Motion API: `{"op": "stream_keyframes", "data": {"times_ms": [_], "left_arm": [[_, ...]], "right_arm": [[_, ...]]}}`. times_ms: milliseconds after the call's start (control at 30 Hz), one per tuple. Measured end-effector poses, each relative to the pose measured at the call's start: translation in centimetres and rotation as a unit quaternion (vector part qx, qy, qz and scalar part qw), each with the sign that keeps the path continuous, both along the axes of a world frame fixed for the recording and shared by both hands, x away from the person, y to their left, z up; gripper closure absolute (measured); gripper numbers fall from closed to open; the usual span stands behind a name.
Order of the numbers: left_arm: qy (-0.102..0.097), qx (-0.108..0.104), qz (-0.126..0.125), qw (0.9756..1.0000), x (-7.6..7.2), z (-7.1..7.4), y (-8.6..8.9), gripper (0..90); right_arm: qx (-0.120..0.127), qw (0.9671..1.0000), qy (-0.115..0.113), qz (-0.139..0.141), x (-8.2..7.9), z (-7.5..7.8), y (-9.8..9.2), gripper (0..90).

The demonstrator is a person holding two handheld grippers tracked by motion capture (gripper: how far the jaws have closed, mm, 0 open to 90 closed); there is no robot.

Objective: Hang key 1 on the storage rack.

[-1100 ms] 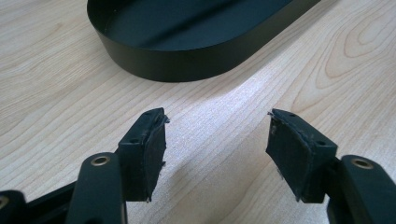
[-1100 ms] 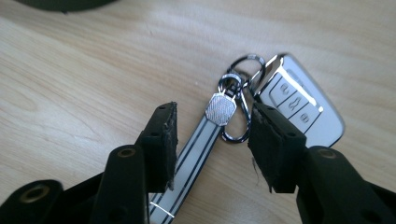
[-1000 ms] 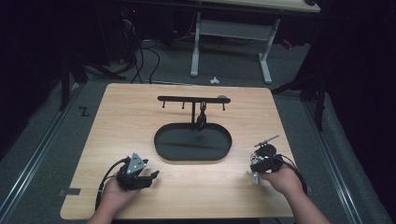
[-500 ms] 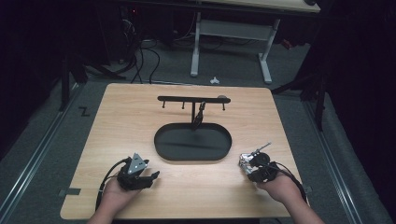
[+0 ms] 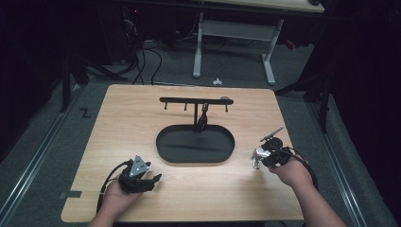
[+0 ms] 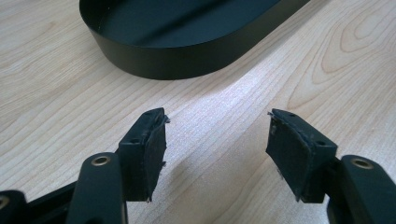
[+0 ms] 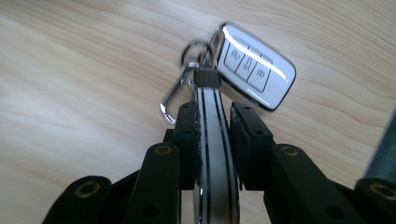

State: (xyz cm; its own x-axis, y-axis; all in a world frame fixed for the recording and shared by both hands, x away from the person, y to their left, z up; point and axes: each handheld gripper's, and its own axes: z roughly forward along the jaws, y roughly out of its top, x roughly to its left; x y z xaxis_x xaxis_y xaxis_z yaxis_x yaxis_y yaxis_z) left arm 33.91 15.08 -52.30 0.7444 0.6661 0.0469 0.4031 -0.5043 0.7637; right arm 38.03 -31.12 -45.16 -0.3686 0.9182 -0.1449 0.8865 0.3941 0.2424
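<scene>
The left tongs (image 5: 150, 179) are black, topped by a grey three-cornered plate, with a black cable looping behind. Both pairs, the right tongs (image 7: 215, 123) included, have black jaws with brass-coloured rivets and dark rubbery pads (image 6: 150, 154). The forearms are bare of sleeves.

No words, brands or numbers can be read anywhere. The car key fob (image 7: 254, 65) carries three button symbols (too blurred to make out).

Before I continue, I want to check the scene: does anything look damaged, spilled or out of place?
Nothing is spilled or broken. One small wear sign: the left gripper fingers have frayed pad edges. The right gripper grips the key strap, key fob dangling. The black tray sits straight.
</scene>
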Motion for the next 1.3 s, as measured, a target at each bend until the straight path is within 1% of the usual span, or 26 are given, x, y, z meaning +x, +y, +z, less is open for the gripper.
{"op": "stream_keyframes", "data": {"times_ms": [67, 133, 233, 267, 300, 333, 400, 500, 567, 633, 700, 733, 767, 833, 867, 900, 967, 1000, 1033, 1067, 1100, 1133, 1200, 1233, 1267, 1300], "left_arm": [[0.0, 0.0, 0.0, 1.0, 0.0, 0.0, 0.0, 37.7], [0.0, 0.001, 0.0, 1.0, 0.0, -0.1, 0.0, 37.7], [0.002, 0.002, -0.003, 1.0, 0.0, -0.1, -0.1, 37.7], [0.001, 0.002, -0.003, 1.0, 0.0, -0.1, -0.2, 37.8], [0.001, 0.003, -0.004, 1.0, 0.0, -0.1, -0.2, 37.7], [0.001, 0.004, -0.004, 1.0, 0.0, -0.1, -0.2, 37.7], [0.001, 0.004, -0.006, 1.0, 0.0, -0.1, -0.3, 37.7], [0.001, 0.006, -0.008, 0.9999, -0.1, -0.1, -0.3, 37.8], [0.001, 0.006, -0.008, 0.9999, 0.0, -0.1, -0.3, 37.8], [0.001, 0.005, -0.008, 1.0, 0.0, -0.1, -0.2, 37.7], [0.001, 0.004, -0.008, 1.0, 0.0, -0.1, -0.2, 37.8], [0.001, 0.004, -0.008, 1.0, 0.0, -0.1, -0.1, 37.8], [0.001, 0.004, -0.008, 1.0, 0.0, -0.1, -0.1, 37.8], [0.001, 0.004, -0.009, 1.0, 0.0, -0.1, -0.1, 37.8], [0.001, 0.004, -0.009, 0.9999, 0.0, -0.1, -0.1, 37.8], [0.001, 0.004, -0.01, 0.9999, 0.0, -0.1, -0.1, 37.8], [0.002, 0.005, -0.01, 0.9999, -0.1, -0.1, -0.1, 37.7], [0.002, 0.005, -0.011, 0.9999, -0.1, -0.1, -0.1, 37.8], [0.003, 0.006, -0.012, 0.9999, -0.1, -0.1, -0.2, 37.7], [0.004, 0.007, -0.013, 0.9999, -0.1, -0.1, -0.2, 37.8], [0.003, 0.007, -0.013, 0.9999, -0.1, -0.2, -0.2, 37.8], [0.004, 0.008, -0.014, 0.9999, -0.1, -0.2, -0.3, 37.8], [0.005, 0.01, -0.016, 0.9998, -0.1, -0.2, -0.4, 37.8], [0.006, 0.012, -0.017, 0.9998, -0.1, -0.3, -0.4, 37.7], [0.004, 0.013, -0.017, 0.9998, -0.1, -0.3, -0.5, 37.8], [0.004, 0.014, -0.018, 0.9997, -0.1, -0.3, -0.5, 37.8]], "right_arm": [[-0.023, 0.9997, 0.003, -0.012, 0.3, -0.7, -0.7, 68.9], [-0.038, 0.9991, 0.0, -0.02, 0.4, -1.2, -1.0, 66.7], [-0.035, 0.9992, -0.011, -0.013, 0.3, -1.2, -0.5, 67.0], [-0.028, 0.9995, -0.015, -0.006, 0.3, -1.1, -0.1, 68.2], [-0.012, 0.9998, -0.016, 0.01, 0.2, -1.3, 0.8, 69.0], [-0.012, 0.9998, -0.016, 0.01, 0.2, -1.3, 0.8, 69.0], [-0.003, 0.9999, -0.009, 0.013, 0.3, -1.8, 1.6, 66.8], [-0.003, 1.0, -0.007, 0.005, 0.9, -2.8, 2.3, 59.5], [0.002, 1.0, -0.004, -0.007, 1.4, -3.3, 2.4, 55.0], [0.01, 0.9998, 0.006, -0.019, 1.9, -3.7, 2.4, 54.2], [0.015, 0.9996, 0.006, -0.024, 2.2, -3.8, 2.4, 54.0], [0.012, 0.9996, 0.009, -0.024, 2.4, -3.8, 2.3, 57.1], [0.016, 0.9995, 0.013, -0.024, 2.5, -3.8, 2.3, 61.8], [0.025, 0.9992, 0.021, -0.025, 2.6, -3.7, 2.1, 68.0], [0.025, 0.9992, 0.021, -0.021, 2.6, -3.7, 2.1, 75.2], [0.027, 0.9991, 0.025, -0.02, 2.6, -3.7, 2.2, 78.7], [0.023, 0.9994, 0.023, -0.014, 2.5, -3.8, 2.4, 85.9], [0.019, 0.9994, 0.028, -0.011, 2.4, -3.8, 2.6, 87.5], [0.019, 0.9994, 0.029, -0.001, 2.3, -3.8, 2.6, 87.5], [0.022, 0.9992, 0.033, 0.002, 2.3, -3.7, 2.7, 86.6], [0.022, 0.9992, 0.032, 0.011, 2.3, -3.5, 2.7, 84.2], [0.021, 0.9993, 0.027, 0.013, 2.3, -3.2, 2.8, 82.2], [0.002, 0.9995, 0.014, 0.028, 2.7, -2.5, 2.6, 74.4], [-0.005, 0.9996, 0.009, 0.026, 3.0, -2.2, 2.4, 69.8], [-0.01, 0.9998, 0.003, 0.015, 3.3, -1.9, 2.2, 66.1], [-0.016, 0.9998, -0.007, 0.001, 3.7, -1.6, 1.8, 64.6]]}}
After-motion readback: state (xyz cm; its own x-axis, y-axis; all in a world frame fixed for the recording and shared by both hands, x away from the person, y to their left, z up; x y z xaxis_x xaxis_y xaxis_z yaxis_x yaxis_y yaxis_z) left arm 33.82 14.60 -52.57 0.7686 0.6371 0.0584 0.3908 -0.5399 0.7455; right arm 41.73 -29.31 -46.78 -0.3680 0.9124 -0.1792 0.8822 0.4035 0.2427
